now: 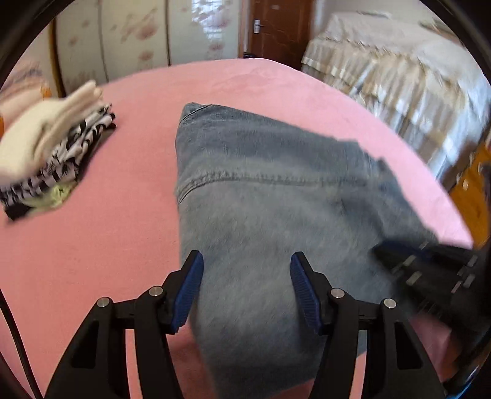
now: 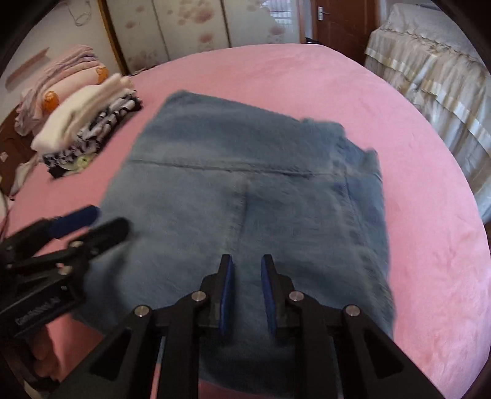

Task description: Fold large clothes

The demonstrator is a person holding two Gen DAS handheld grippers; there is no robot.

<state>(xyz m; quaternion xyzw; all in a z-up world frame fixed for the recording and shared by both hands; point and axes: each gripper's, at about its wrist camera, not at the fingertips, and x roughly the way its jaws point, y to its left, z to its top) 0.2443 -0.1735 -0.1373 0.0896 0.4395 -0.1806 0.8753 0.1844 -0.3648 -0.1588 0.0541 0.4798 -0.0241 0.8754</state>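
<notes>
The jeans point(image 2: 245, 196) are lying directly ahead of both grippers, the left gripper point(image 1: 247, 288) standing spread and the right gripper point(image 2: 245, 291) standing narrowly apart, neither pinching cloth.

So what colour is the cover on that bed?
Pink bed cover, clearest in the right wrist view.

Soft daylight fills my two fisheye views, glare whitening the wardrobe doors point(image 1: 196, 27) far ahead of my grippers. Motion blur smears the jeans point(image 2: 245, 190) and the folded stack point(image 1: 46, 147); dark circular vignetting bends every edge.
</notes>
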